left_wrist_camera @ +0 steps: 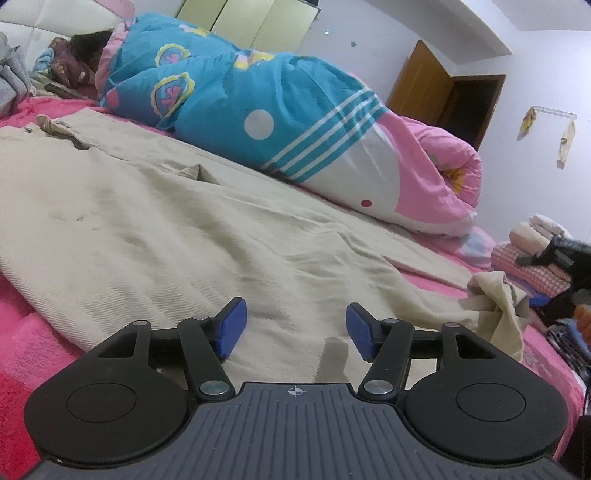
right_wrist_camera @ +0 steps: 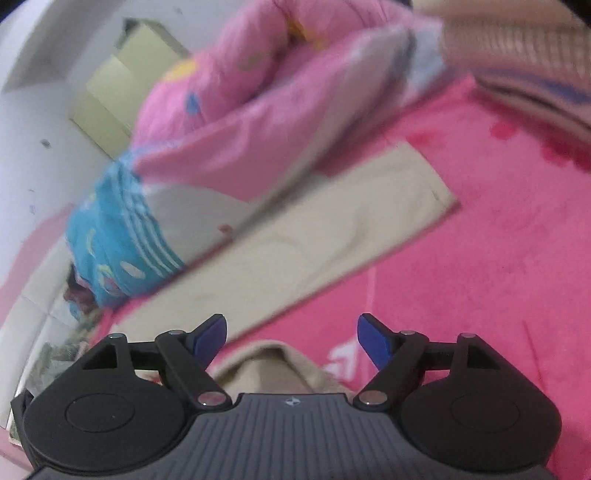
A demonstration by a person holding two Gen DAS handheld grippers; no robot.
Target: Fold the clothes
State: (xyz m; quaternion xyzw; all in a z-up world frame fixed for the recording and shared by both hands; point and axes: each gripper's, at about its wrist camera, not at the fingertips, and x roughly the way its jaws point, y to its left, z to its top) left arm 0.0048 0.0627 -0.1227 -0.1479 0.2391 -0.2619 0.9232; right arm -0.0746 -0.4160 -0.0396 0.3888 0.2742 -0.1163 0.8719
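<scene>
Beige cotton trousers (left_wrist_camera: pixel 192 221) lie spread on my pink fleece bedsheet (right_wrist_camera: pixel 498 258); I see left gripper (left_wrist_camera: pixel 295 328) and right gripper (right_wrist_camera: pixel 291 339) both released, empty.

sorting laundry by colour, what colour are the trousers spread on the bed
Plain beige trousers, clearest in the left wrist view.

Home bedroom: bed (left_wrist_camera: pixel 22 354), quilt (left_wrist_camera: pixel 229 107), wardrobe (left_wrist_camera: pixel 255 22)
</scene>
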